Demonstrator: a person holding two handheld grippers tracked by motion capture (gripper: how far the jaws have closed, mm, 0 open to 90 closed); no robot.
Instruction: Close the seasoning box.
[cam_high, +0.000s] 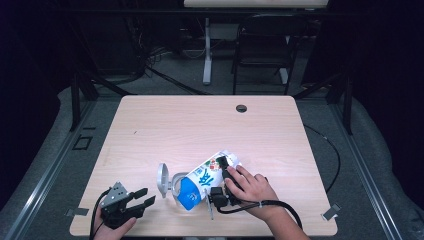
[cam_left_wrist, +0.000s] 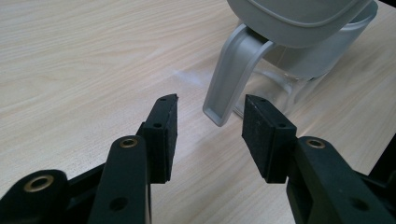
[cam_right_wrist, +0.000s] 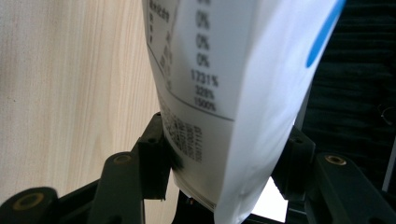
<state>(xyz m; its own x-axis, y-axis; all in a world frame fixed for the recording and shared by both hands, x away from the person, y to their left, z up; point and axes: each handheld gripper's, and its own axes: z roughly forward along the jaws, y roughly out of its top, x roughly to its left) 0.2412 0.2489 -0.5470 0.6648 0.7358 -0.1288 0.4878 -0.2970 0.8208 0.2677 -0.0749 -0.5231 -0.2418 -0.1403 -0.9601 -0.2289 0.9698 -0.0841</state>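
The right tool (cam_high: 220, 176) is clamped on the white-and-blue printed carton (cam_high: 202, 181) — both pads press its sides in the right gripper view. The carton is tilted, its blue end low over the mouth of the clear plastic pitcher with the grey hinged lid (cam_high: 169, 181), whose lid stands open. Judged from this, pouring is in progress; whether liquid is flowing cannot be told. Remaining, by that judgement: righting the carton, setting it down, closing the lid.

The left tool (cam_high: 134, 196) rests near the front edge, jaws wide apart and holding nothing — the grey pitcher handle (cam_left_wrist: 232, 74) lies just beyond its pads.

The pale wood-grain surface (cam_high: 200, 125) carries nothing else. Behind it the room is dim: a black chair (cam_high: 265, 45), a white desk leg (cam_high: 207, 50) and floor cables (cam_high: 165, 75).
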